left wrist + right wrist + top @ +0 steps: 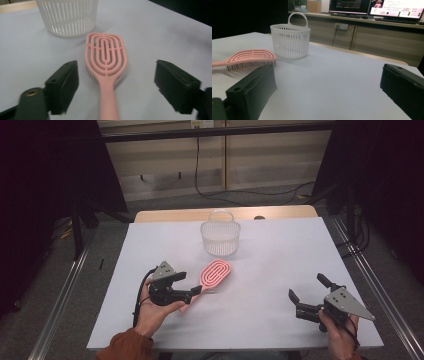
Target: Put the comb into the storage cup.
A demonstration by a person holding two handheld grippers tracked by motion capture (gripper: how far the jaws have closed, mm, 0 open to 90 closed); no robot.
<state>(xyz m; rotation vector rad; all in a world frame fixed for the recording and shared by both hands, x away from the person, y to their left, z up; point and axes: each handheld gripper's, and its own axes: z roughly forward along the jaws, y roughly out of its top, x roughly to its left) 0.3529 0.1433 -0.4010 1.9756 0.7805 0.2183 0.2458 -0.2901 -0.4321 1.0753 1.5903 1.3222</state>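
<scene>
My hairbrush [106, 57] is salmon pink, its back cut into nested oval loops, with dark bristles underneath. The basket [220, 238] beyond it is translucent white, ribbed all round with thin vertical slats. The table [280, 265] is a plain pale lavender-grey sheet with a light wood edge at the far side. My left gripper [192, 285] and right gripper [306, 292] are matte black, each topped by a grey triangular plate. My sleeve [125, 346] is rust orange.

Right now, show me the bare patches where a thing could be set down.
Free: the wide stretch between the pink hairbrush and the right gripper, and the table's far corners beside the white basket. Crowded: the near left, where the left gripper straddles the brush handle, jaws open.
</scene>
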